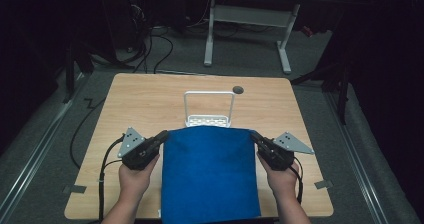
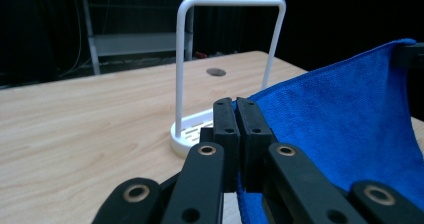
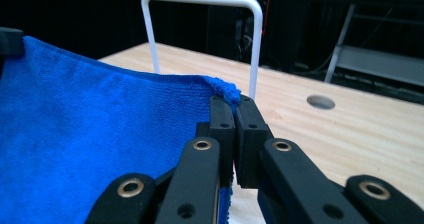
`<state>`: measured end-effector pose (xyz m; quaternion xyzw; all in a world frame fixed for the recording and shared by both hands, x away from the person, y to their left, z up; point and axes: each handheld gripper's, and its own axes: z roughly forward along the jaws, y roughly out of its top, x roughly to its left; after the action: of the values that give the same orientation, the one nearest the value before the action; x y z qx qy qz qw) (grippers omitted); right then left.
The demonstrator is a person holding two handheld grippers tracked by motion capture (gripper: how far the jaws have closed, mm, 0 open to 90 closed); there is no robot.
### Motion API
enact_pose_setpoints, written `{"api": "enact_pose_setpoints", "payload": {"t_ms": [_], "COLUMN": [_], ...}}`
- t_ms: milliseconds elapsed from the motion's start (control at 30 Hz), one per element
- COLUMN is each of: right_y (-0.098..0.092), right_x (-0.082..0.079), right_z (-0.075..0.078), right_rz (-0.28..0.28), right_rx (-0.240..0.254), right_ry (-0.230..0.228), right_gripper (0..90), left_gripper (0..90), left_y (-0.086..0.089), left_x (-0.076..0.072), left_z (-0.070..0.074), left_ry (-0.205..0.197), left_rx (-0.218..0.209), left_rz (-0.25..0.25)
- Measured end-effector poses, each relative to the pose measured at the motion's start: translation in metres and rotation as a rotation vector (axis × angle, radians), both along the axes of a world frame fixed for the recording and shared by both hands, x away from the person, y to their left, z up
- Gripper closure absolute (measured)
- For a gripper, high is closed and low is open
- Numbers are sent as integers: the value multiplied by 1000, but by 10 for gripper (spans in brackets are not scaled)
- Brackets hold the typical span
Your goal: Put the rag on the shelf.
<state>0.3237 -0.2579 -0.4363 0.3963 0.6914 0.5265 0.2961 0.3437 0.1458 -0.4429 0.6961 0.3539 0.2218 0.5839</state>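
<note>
A blue towel (image 1: 209, 174) hangs stretched between my two grippers above the front of the wooden table (image 1: 145, 104). My left gripper (image 1: 164, 135) is shut on its top left corner, and my right gripper (image 1: 252, 135) is shut on its top right corner. In the left gripper view the closed jaws pinch the blue towel (image 2: 345, 124) at my left gripper (image 2: 237, 104). In the right gripper view the blue towel (image 3: 100, 129) bunches at the tips of my right gripper (image 3: 233, 104). A white wire rack (image 1: 208, 109) with a tall hoop stands just behind the towel's top edge.
A round hole (image 1: 238, 89) sits in the table near its far edge. Beyond the table is a white-legged desk (image 1: 247, 29) and cables on a grey floor. The towel's lower end drapes over the table's front edge.
</note>
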Motion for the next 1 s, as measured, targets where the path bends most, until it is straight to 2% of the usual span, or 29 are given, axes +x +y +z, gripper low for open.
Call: {"api": "enact_pose_setpoints", "payload": {"t_ms": [167, 233, 400, 467, 600, 633, 667, 700, 800, 833, 967, 1000], "right_y": [-1, -1, 0, 0, -1, -2, -2, -4, -5, -7, -5, -4], "right_x": [-9, -11, -18, -22, -26, -28, -28, -30, -31, -31, -28, -27], "right_z": [12, 15, 24, 29, 35, 39, 39, 43, 47, 52, 61, 63], "right_rz": [9, 6, 9, 9, 7, 5, 5, 4, 1, 0, 0, 3], "right_rx": [23, 27, 38, 41, 44, 48, 48, 52, 59, 60, 64, 70], "right_ry": [-44, -52, -85, -102, -126, -139, -139, -156, -166, -181, -194, -196], "right_gripper": [890, 891, 890, 890, 891, 891, 891, 891, 891, 891, 892, 892], "left_gripper": [887, 886, 887, 887, 887, 887, 887, 887, 887, 888, 889, 889], "left_y": [3, 4, 5, 6, 7, 8, 8, 9, 9, 9, 11, 11], "left_x": [-7, -8, -14, -20, -25, -29, -29, -30, -27, -24, -18, -14], "left_z": [13, 14, 24, 31, 39, 43, 43, 48, 54, 60, 68, 76], "left_ry": [-40, -42, -82, -121, -151, -171, -171, -194, -208, -229, -243, -256], "left_rx": [-37, -39, -48, -38, -43, -48, -48, -48, -51, -60, -82, -75], "left_rz": [0, -2, 1, 10, 7, 9, 9, 15, 20, 24, 18, 19]}}
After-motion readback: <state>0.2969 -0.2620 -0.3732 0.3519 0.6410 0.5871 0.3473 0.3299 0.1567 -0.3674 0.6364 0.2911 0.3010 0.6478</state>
